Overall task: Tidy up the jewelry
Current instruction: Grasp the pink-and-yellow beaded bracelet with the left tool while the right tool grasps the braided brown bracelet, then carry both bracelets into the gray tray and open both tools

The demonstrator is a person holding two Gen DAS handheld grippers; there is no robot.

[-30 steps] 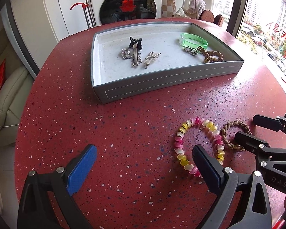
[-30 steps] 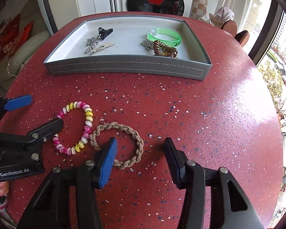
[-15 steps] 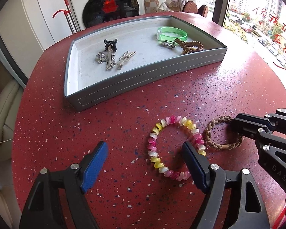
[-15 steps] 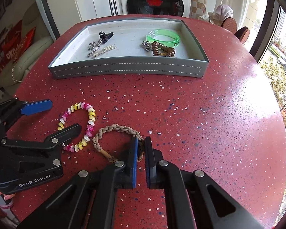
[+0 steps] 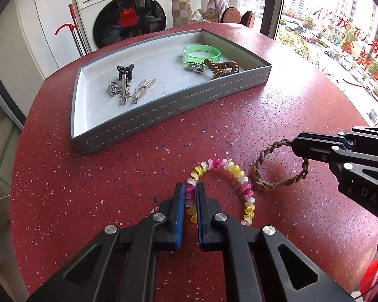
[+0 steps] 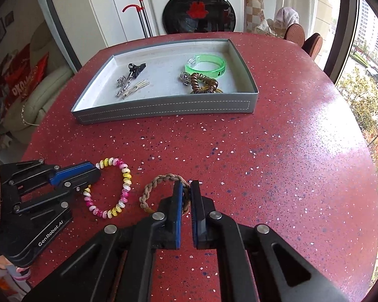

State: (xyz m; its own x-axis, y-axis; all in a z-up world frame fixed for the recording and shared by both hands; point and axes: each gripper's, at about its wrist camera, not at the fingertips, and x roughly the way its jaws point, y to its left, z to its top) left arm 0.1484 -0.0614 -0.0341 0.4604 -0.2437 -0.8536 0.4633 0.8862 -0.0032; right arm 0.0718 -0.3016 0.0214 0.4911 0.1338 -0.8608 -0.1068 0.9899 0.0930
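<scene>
A pink, yellow and white beaded bracelet lies on the red speckled table near its front. My left gripper is shut on its left side, beads pinched between the blue pads. Just right of it is a brown braided cord bracelet. My right gripper is shut on the right side of that cord. Farther back stands the grey tray.
The tray holds a green bangle, a brown spiral hair tie, a black claw clip and several silver clips. A washing machine stands behind the table. The table edge curves away on the right by the window.
My left gripper went from wide open to shut on the beaded bracelet. My right gripper closed on the braided cord and lifted slightly. Both views show the tray a little farther off.
</scene>
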